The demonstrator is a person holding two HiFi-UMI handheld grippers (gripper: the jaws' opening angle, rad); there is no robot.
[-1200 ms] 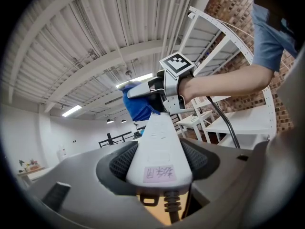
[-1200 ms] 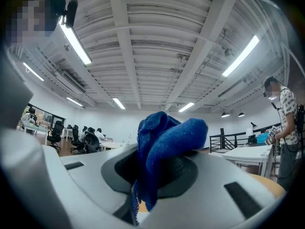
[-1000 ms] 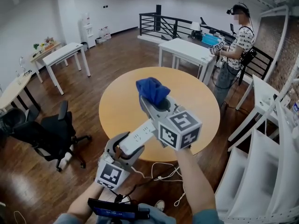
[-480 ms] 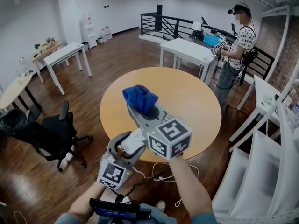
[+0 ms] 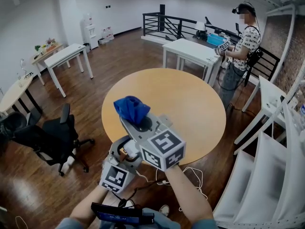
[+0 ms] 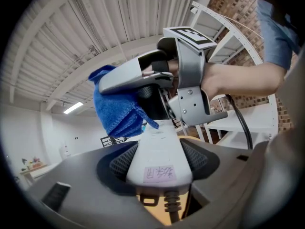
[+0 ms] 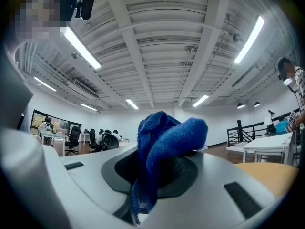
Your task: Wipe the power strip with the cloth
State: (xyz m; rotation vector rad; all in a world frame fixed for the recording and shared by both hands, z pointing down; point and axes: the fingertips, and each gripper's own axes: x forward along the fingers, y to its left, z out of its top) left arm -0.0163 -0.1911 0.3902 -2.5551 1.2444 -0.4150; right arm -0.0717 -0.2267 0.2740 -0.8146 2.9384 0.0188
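Observation:
My left gripper (image 5: 125,150) is shut on the white power strip (image 6: 158,155), held up over the near edge of the round wooden table (image 5: 190,104). Its cable (image 5: 190,175) hangs down toward the floor. In the head view the strip is almost wholly hidden under my right gripper (image 5: 129,112). That right gripper is shut on a bunched blue cloth (image 5: 130,109) and lies across the strip. In the left gripper view the blue cloth (image 6: 116,106) rests on the far end of the strip. The right gripper view shows the cloth (image 7: 164,142) wedged between the jaws.
A black office chair (image 5: 47,137) stands at the left. White desks (image 5: 66,56) stand at the left and behind the table (image 5: 190,51). A person (image 5: 240,46) stands at the far right. White shelving (image 5: 267,166) is close on my right.
My right gripper with the blue cloth has slid left and toward me along the power strip. The left gripper has stayed nearly still, and the strip is now covered.

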